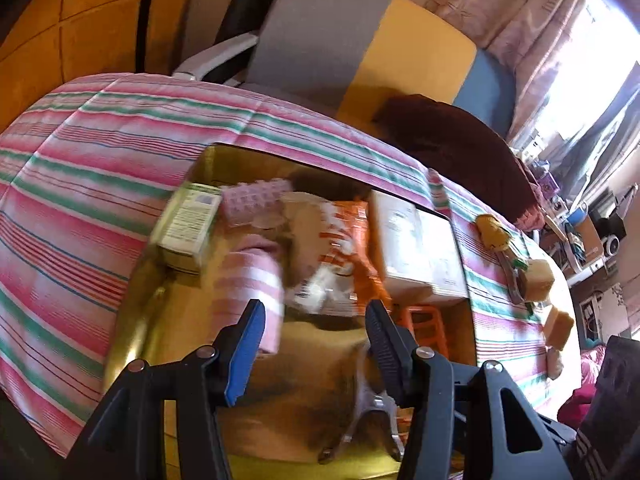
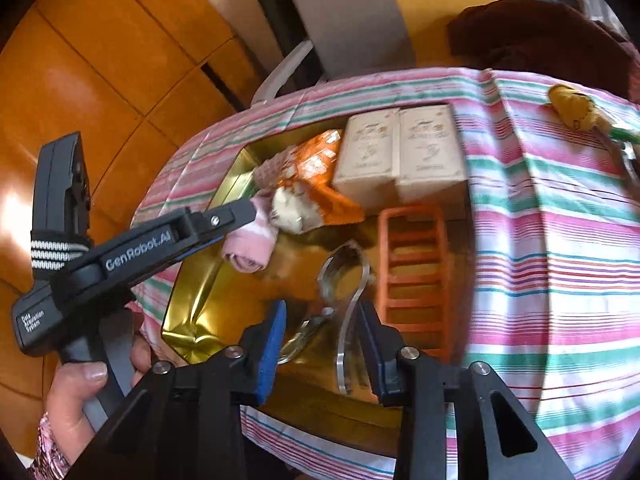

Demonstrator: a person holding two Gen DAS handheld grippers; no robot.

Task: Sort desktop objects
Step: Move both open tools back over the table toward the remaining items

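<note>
Two sets of jaws over one shiny gold metal tray (image 1: 132,344), and the soft one is the worry.

My left gripper (image 1: 315,308) stands spread and empty, with the rolled pink-and-white striped sock (image 1: 252,276) lying in the tray just past my blue-padded finger. The sock's long axis runs away from me toward the tray's far wall, leaning a little to the right, with its near end by my fingertip. If I close off-centre, I judge the roll could slump or unwind, or I could drag along the crinkled orange snack packet (image 1: 344,248) that lies against it. My right gripper (image 2: 321,308) has a clear curved plastic strip (image 2: 352,320) between its pads. I cannot tell whether they pinch it. It looks thin and slick, so it could slide out.
</note>
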